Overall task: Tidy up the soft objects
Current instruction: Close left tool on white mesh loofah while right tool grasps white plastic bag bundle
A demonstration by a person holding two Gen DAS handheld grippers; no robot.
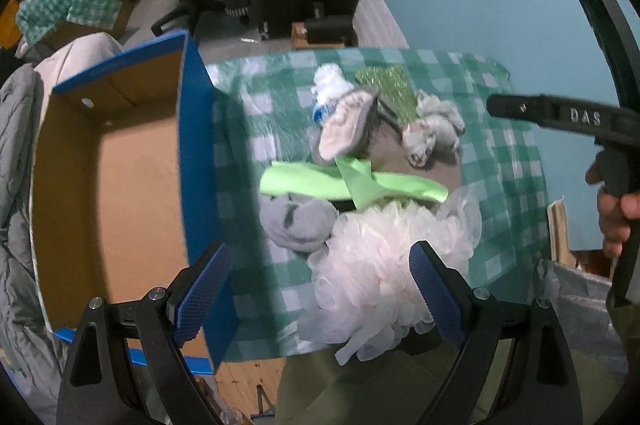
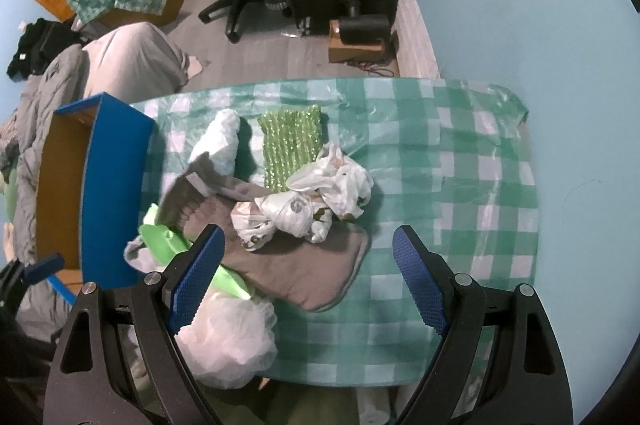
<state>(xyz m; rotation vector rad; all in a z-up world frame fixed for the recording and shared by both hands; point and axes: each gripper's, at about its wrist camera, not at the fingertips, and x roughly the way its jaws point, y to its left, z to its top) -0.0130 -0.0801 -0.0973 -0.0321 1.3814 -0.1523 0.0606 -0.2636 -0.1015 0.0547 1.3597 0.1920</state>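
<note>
A heap of soft things sits on the checked desk (image 2: 460, 185) beside a blue box (image 1: 120, 165): a lime cloth strip (image 1: 352, 181) stretched crosswise, a white mesh puff (image 1: 380, 265) nearest. Both claws point steeply down, the left claw (image 1: 320, 297) wide open over the puff, the right claw (image 2: 308, 285) wide open and empty above a grey pad (image 2: 304, 265).

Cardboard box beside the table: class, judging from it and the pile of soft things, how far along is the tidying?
Done: nothing visible; the cardboard box looks empty. In hand: nothing; the left gripper and right gripper are both open above the pile. Left: everything still lies on the checked tablecloth: the white mesh sponge, green ribbon, grey cloth, plastic bags and green bubble wrap.
</note>
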